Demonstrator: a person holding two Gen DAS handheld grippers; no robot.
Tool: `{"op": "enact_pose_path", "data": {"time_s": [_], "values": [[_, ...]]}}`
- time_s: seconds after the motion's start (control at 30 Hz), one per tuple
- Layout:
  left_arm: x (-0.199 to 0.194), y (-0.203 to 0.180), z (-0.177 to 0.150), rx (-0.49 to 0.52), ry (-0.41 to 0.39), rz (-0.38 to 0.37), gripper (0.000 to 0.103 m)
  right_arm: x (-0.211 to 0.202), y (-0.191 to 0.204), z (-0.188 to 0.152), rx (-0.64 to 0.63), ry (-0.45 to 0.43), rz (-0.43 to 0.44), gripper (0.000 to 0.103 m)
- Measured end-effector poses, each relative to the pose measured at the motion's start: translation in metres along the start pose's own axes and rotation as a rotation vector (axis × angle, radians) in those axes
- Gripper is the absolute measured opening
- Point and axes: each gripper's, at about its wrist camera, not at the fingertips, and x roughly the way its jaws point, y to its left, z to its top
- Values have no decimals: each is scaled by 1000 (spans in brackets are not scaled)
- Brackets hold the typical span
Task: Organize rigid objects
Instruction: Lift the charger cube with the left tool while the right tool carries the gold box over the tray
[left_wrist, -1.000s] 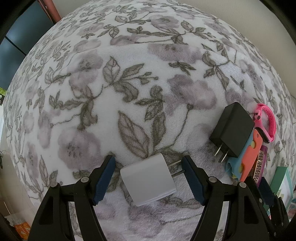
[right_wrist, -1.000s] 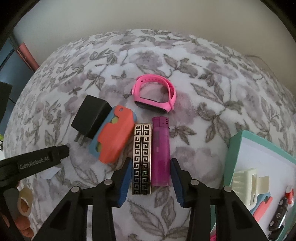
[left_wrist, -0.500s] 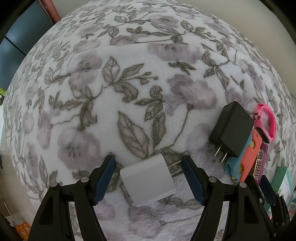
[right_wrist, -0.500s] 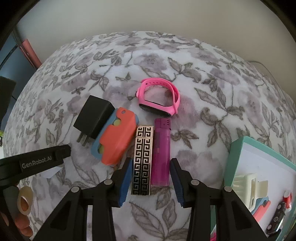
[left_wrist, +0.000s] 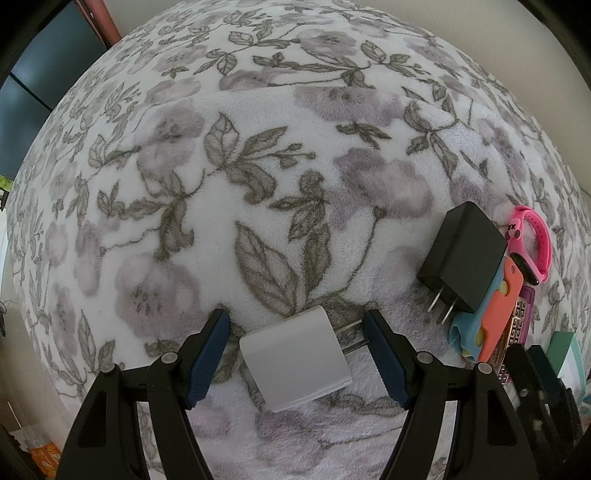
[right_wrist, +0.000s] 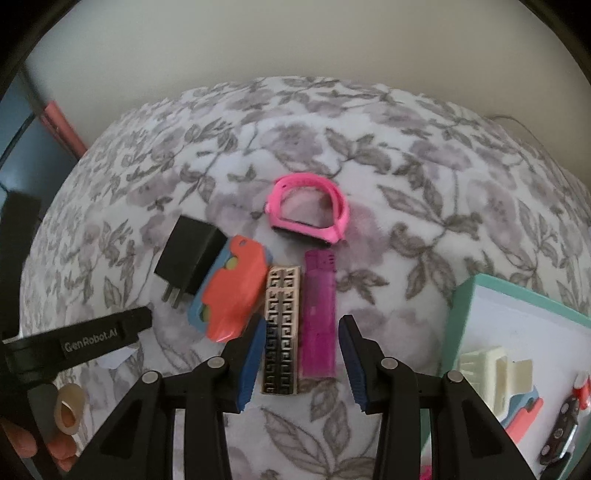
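My left gripper (left_wrist: 297, 334) is open, its jaws on either side of a white plug adapter (left_wrist: 295, 360) that lies on the floral blanket, prongs toward the right jaw. My right gripper (right_wrist: 303, 343) is open, raised above a gold patterned lighter (right_wrist: 280, 332) and a purple lighter (right_wrist: 319, 317) lying side by side. To their left lie an orange-and-blue case (right_wrist: 231, 295) and a black charger (right_wrist: 188, 254). A pink wristband (right_wrist: 310, 208) lies behind them.
A teal-rimmed white tray (right_wrist: 476, 295) at the right holds a cream hair clip (right_wrist: 491, 373), a folding knife and other small items. The left gripper's arm (right_wrist: 81, 341) crosses the lower left of the right wrist view. A dark door edge stands at far left.
My right gripper has lifted and drawn back from the two lighters, so the scene looks farther away. The left gripper and the white adapter have not moved.
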Motion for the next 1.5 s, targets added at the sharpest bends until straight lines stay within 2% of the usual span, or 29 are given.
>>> {"op": "enact_pose_path", "data": {"time_s": [0.1,0.17,0.23,0.33,0.43,0.97,1.03,1.13,1.27,1.5], "values": [[0,0,0,1,0,1,76,0,11,-1,-40,-6,-5,43],[0,0,0,2,-1,2,76,0,18,-2,-67,-3,5,36],[0,0,0,2,-1,2,76,2,23,-4,-89,5,-1,35],[0,0,0,3,-1,2,76,5,23,-6,-87,30,25,28],[0,1,0,4,-2,2,76,7,21,-6,-74,33,34,28],[-3,-6,-2,25,-31,22,76,15,35,-14,-132,-5,-78,29],[-5,-10,-3,35,-41,37,76,14,34,-15,-131,-16,-76,29],[-9,-17,-6,43,-50,26,65,12,34,-18,-128,-15,-81,28],[-12,-27,-11,62,-74,60,65,7,34,-27,-137,4,-80,25],[-17,-40,-33,74,-52,46,65,-1,27,-41,-99,38,-42,22]]}}
